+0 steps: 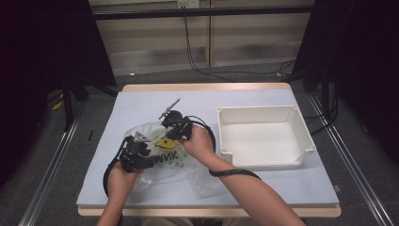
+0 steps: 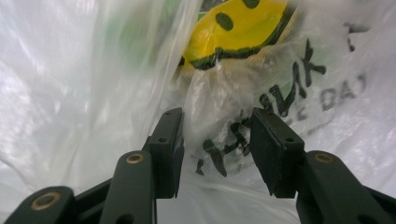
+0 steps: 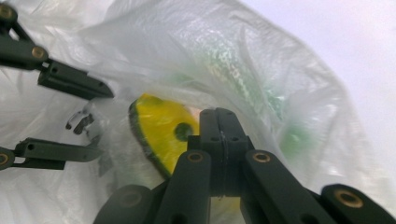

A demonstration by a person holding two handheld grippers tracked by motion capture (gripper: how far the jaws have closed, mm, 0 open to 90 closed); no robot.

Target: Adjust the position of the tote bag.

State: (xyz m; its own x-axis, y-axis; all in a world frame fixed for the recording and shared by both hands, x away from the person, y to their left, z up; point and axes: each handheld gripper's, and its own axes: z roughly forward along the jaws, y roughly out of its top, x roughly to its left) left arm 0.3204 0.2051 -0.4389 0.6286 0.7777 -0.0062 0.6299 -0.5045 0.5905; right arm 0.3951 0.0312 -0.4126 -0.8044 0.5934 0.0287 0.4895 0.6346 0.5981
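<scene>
With jaws apart, bag (image 2: 280, 70) between.

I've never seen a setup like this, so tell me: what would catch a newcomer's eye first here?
Probably the crinkly clear plastic bag with a yellow smiley face, lying at the table's near left. Both hand-held tools are at it: the right gripper has its jaws shut at the smiley print, and whether it pinches the film is hard to tell, while the left gripper stands open around a bunched fold of it. To the right sits an empty white tray.
</scene>
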